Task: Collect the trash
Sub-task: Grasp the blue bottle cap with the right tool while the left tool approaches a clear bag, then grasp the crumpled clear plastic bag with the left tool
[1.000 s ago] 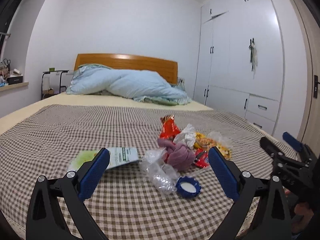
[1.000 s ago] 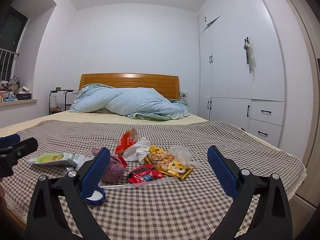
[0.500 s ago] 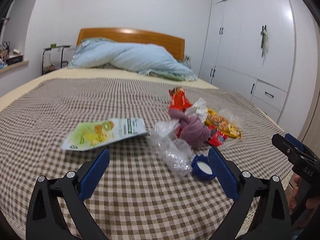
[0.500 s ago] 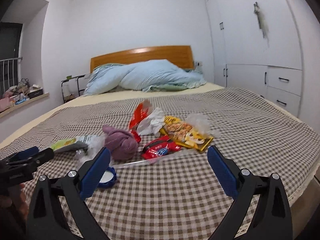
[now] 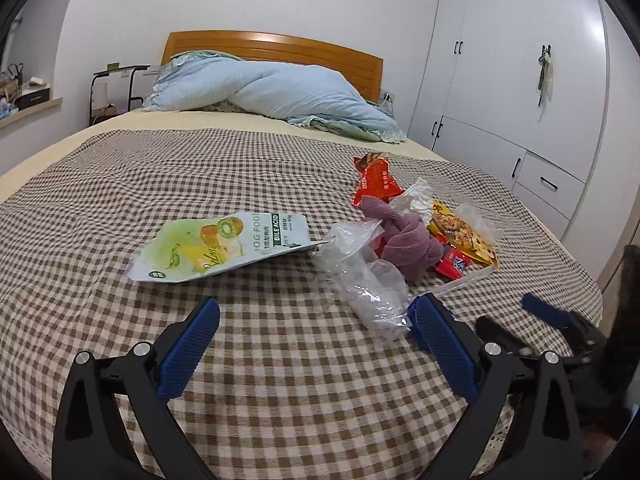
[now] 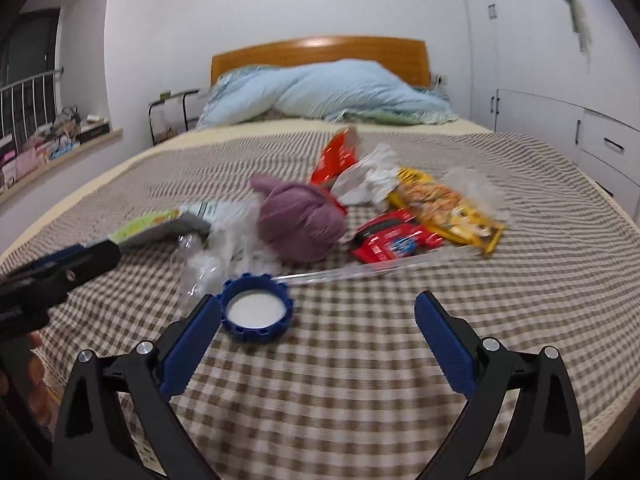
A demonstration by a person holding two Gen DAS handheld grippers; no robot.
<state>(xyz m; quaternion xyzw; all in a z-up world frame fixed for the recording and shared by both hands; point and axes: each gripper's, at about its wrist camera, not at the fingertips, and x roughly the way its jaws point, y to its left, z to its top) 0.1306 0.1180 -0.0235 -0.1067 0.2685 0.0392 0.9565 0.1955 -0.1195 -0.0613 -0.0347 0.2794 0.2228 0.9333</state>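
Trash lies on the checked bedspread (image 5: 120,184). In the left wrist view: a green-white food pouch (image 5: 224,246), crumpled clear plastic (image 5: 366,280), a purple cloth bundle (image 5: 404,240), a red wrapper (image 5: 376,180), white tissue (image 5: 414,198) and a yellow snack bag (image 5: 460,232). The right wrist view adds a blue bottle cap (image 6: 257,307), a red packet (image 6: 394,240) and a clear straw (image 6: 360,270). My left gripper (image 5: 314,322) is open and empty, just before the clear plastic. My right gripper (image 6: 318,320) is open and empty, its left finger beside the cap.
A blue duvet (image 5: 272,96) is heaped at the wooden headboard (image 5: 280,46). White wardrobes (image 5: 520,80) stand on the right. A windowsill with clutter (image 6: 52,140) is on the left. The bed's front edge is just below both grippers.
Both grippers have moved forward and tilted down over the bed, closer to the trash. The cap now sits at the right gripper's left finger. Both stay open.
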